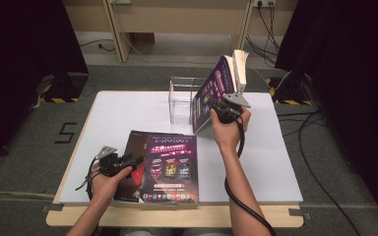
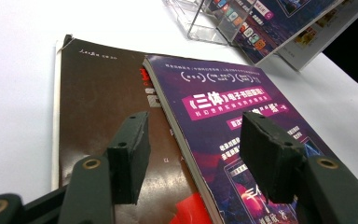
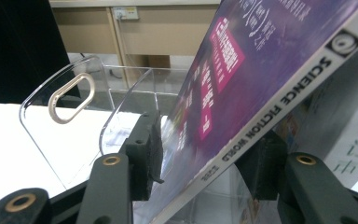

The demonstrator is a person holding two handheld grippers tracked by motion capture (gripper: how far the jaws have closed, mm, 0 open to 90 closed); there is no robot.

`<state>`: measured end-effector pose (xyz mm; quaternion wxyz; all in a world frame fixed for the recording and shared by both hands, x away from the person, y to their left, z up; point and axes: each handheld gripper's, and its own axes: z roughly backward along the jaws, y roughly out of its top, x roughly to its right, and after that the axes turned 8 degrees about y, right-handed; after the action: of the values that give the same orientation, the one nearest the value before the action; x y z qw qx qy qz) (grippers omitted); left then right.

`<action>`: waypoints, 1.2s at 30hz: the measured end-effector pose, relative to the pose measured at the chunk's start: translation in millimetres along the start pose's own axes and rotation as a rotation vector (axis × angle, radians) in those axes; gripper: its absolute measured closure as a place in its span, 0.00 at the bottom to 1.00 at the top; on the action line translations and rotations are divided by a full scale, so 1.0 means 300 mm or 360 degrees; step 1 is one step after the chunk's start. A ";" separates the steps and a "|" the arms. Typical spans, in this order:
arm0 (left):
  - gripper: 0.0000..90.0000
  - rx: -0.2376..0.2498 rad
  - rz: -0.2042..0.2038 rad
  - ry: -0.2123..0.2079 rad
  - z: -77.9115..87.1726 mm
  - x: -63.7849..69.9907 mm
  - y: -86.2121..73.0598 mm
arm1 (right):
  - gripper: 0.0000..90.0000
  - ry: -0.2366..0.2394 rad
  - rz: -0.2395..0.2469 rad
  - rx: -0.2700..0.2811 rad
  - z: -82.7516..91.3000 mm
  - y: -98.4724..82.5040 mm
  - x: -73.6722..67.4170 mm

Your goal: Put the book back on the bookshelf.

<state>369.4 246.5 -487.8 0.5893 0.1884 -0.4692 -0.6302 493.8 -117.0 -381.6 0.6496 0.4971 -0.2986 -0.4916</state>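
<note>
Two magazines (image 1: 170,167) lie flat on the white table (image 1: 275,162), nearer the person than the clear rack (image 1: 181,101); a third magazine (image 1: 215,88) leans tilted against the rack, spine low, top edge up toward a wooden wall.

Left gripper (image 2: 193,154): jaws apart over the flat magazines (image 2: 223,121).

Right gripper (image 3: 205,161): jaws apart, straddling the leaning magazine's spine (image 3: 279,102) without clamping it, rack (image 3: 70,121) beside it.

Left gripper (image 1: 128,161) low, jaws open – right gripper (image 1: 215,104) raised, jaws apart.
</note>
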 end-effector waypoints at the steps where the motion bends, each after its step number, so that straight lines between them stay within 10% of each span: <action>1: 0.47 -0.0001 0.0001 0.0001 0.001 0.000 0.000 | 0.59 -0.0003 -0.0001 -0.0008 0.001 -0.003 0.000; 36: 0.46 -0.0022 -0.0017 0.0019 -0.003 0.004 -0.005 | 0.58 0.0113 -0.0089 -0.0235 0.085 -0.102 -0.013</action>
<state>369.0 244.9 -489.1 0.5901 0.1906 -0.4602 -0.6353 459.7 -123.0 -401.8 0.6808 0.4731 -0.2243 -0.5122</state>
